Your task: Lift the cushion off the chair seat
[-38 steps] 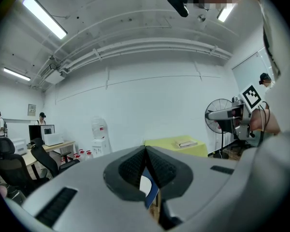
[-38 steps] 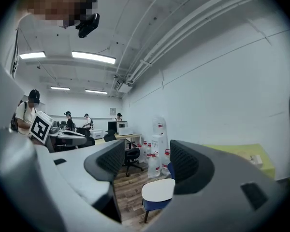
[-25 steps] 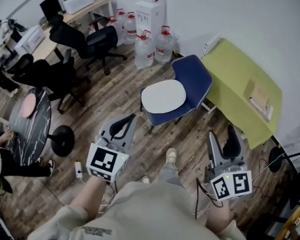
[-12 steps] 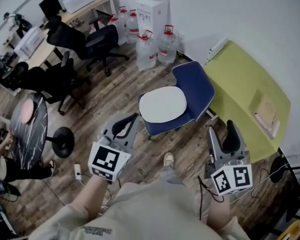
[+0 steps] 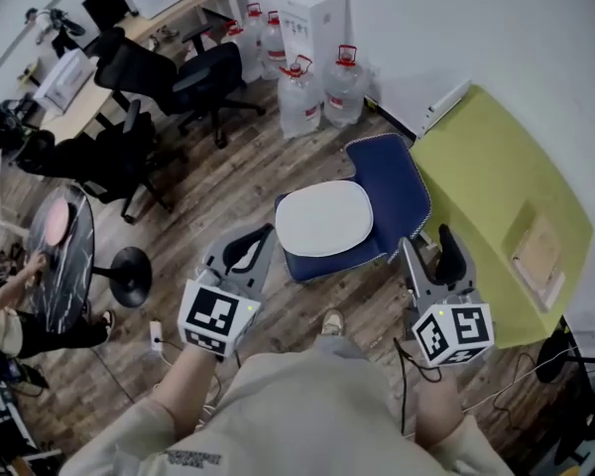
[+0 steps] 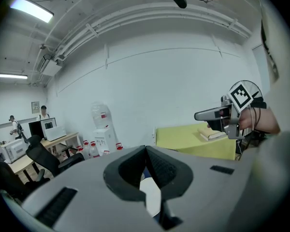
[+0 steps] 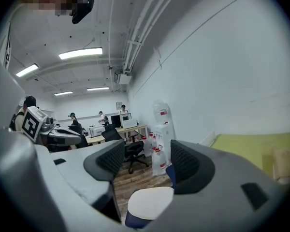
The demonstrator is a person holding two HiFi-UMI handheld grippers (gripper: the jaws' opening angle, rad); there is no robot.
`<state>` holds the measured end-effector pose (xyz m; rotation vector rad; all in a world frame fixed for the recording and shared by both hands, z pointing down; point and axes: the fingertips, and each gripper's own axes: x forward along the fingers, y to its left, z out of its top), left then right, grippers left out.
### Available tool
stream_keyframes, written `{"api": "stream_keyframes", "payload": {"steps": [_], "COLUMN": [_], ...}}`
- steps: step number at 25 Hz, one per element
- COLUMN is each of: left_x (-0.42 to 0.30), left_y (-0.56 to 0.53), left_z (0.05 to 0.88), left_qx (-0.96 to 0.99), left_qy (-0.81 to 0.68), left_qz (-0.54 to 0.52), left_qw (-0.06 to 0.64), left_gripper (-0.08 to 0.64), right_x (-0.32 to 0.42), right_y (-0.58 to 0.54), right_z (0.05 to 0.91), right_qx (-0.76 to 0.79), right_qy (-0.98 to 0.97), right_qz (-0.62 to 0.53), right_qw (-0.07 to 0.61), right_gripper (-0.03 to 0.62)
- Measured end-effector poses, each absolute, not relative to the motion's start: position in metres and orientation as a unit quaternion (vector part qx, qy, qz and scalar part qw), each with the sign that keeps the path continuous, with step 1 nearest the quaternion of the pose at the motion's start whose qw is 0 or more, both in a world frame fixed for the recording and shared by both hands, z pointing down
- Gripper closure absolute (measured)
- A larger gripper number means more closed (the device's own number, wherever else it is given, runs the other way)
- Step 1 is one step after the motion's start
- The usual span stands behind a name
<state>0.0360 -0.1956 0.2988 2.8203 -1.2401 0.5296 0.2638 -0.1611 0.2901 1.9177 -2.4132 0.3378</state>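
A white oval cushion (image 5: pixel 324 219) lies flat on the seat of a blue chair (image 5: pixel 392 178) in the middle of the head view. My left gripper (image 5: pixel 261 234) hovers just left of the seat's front corner, apart from it; its jaws meet at the tips with nothing between them. My right gripper (image 5: pixel 428 249) is held at the chair's right side with its jaws apart and empty. In the right gripper view the cushion (image 7: pixel 150 202) shows low down, beyond the gap of the right gripper (image 7: pixel 147 161). A sliver of the cushion (image 6: pixel 151 197) shows under the left gripper (image 6: pixel 146 151).
A table under a yellow-green cloth (image 5: pixel 496 181) stands close to the chair's right. Water bottles (image 5: pixel 322 87) and a white dispenser line the far wall. Black office chairs (image 5: pixel 178 77) and a round black table (image 5: pixel 59 251) stand left, with a person (image 5: pixel 10 315) beside it. My foot (image 5: pixel 329 320) is before the chair.
Both grippers have come nearer the chair; the right one has moved up beside its right edge. The jaws look the same as before.
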Motion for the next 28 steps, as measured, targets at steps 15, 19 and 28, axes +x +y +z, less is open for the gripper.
{"api": "stream_keyframes", "payload": {"steps": [15, 19, 28], "left_x": [0.059, 0.058, 0.036], "left_y": [-0.286, -0.311, -0.362], "left_z": [0.387, 0.421, 0.507], "left_qx": [0.866, 0.864, 0.872], "left_qy": [-0.441, -0.432, -0.380], "left_qz": [0.222, 0.238, 0.280], "left_qw": [0.080, 0.104, 0.131], "left_gripper": [0.540, 0.540, 0.540], "right_x": [0.276, 0.274, 0.255], "right_y": [-0.297, -0.317, -0.358], "right_z": [0.436, 0.483, 0.577], "right_qx": [0.579, 0.575, 0.586], "right_qy": [-0.782, -0.773, -0.738], "right_qz": [0.209, 0.230, 0.274], "right_qw": [0.104, 0.140, 0.192], "right_gripper": [0.282, 0.282, 0.279]}}
